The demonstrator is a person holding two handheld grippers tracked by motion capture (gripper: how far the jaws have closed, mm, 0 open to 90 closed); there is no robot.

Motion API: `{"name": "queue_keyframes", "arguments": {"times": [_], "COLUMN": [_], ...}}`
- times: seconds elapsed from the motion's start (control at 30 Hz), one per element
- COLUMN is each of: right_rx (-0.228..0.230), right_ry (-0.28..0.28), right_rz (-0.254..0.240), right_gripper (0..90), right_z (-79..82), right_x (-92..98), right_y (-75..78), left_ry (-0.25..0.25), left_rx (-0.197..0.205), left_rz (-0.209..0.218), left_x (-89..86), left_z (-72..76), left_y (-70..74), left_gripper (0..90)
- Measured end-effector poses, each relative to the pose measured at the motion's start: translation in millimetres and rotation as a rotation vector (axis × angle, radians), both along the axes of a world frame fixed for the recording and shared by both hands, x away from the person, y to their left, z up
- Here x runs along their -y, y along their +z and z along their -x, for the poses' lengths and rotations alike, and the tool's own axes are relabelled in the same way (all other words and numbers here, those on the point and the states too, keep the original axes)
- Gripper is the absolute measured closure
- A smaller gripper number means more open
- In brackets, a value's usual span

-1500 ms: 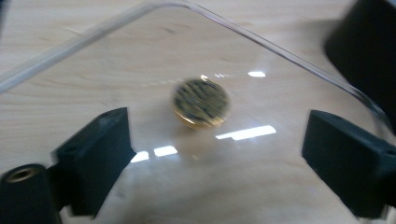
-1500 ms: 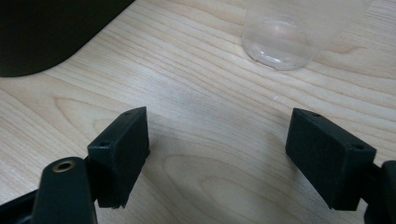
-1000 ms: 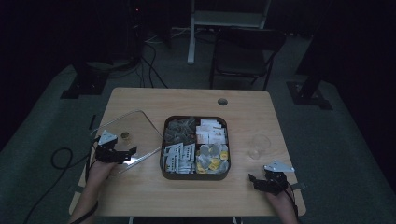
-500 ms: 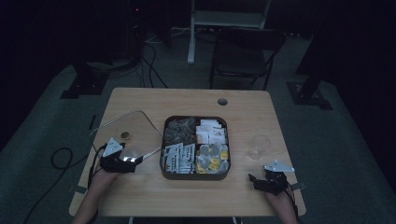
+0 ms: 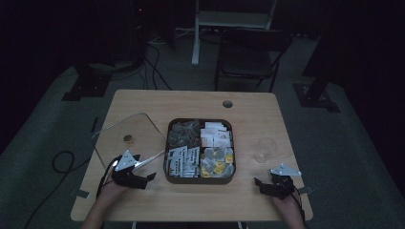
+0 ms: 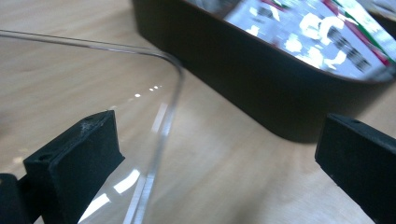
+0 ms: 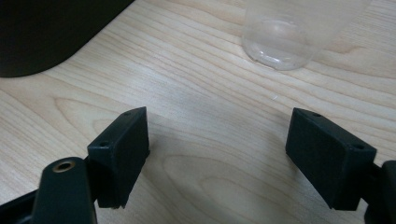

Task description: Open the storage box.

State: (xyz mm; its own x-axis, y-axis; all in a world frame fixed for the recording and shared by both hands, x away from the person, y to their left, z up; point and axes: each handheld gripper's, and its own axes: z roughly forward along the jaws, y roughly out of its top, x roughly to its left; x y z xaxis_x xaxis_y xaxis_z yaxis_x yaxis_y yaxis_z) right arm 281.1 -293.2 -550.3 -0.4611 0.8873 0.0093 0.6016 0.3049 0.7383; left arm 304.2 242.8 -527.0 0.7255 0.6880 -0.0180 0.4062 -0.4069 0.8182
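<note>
The left gripper hovers open over the corner of the clear lid, which lies flat on the counter beside the tray, seemingly to grasp it, while the right gripper rests open and empty near the glass.

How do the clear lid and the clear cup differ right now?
The lid is wide and flat, lying left of the tray; the cup is small and stands upright to the tray's right. The lid's corner lies between the open jaws of the left gripper; the cup stands apart, ahead of the open right gripper. Both are transparent and rest on the table.
</note>
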Motion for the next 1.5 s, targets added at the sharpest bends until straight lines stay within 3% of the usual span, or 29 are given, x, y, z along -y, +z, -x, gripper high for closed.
{"name": "queue_keyframes", "arguments": {"times": [0.4,0.5,1.03,1.17,1.37,1.5], "right_rx": [0.0,0.0,-0.003,-0.006,-0.012,-0.012], "right_ry": [0.0,0.0,0.017,0.019,0.036,0.039], "right_rz": [-0.001,-0.002,0.005,0.007,0.01,0.01], "right_gripper": [21.0,21.0,17.9,16.5,13.4,13.4], "right_z": [0.0,0.0,-1.0,-1.2,-1.4,-1.5], "right_x": [0.1,0.2,-2.6,-3.1,-4.5,-4.6], "right_y": [0.0,0.0,-0.2,-0.2,-0.4,-0.4], "left_ry": [-0.085,-0.077,-0.101,-0.096,-0.102,-0.077], "left_rx": [-0.026,-0.016,-0.065,-0.091,-0.112,-0.116], "left_rz": [-0.072,-0.075,-0.133,-0.185,-0.182,-0.18], "left_x": [23.2,25.5,35.1,37.8,37.7,38.8], "left_z": [11.4,12.1,17.9,16.8,15.7,17.7], "left_y": [-8.1,-9.0,-17.9,-19.7,-20.0,-20.0], "left_gripper": [0.7,0.8,0.8,0.8,0.7,0.8]}}
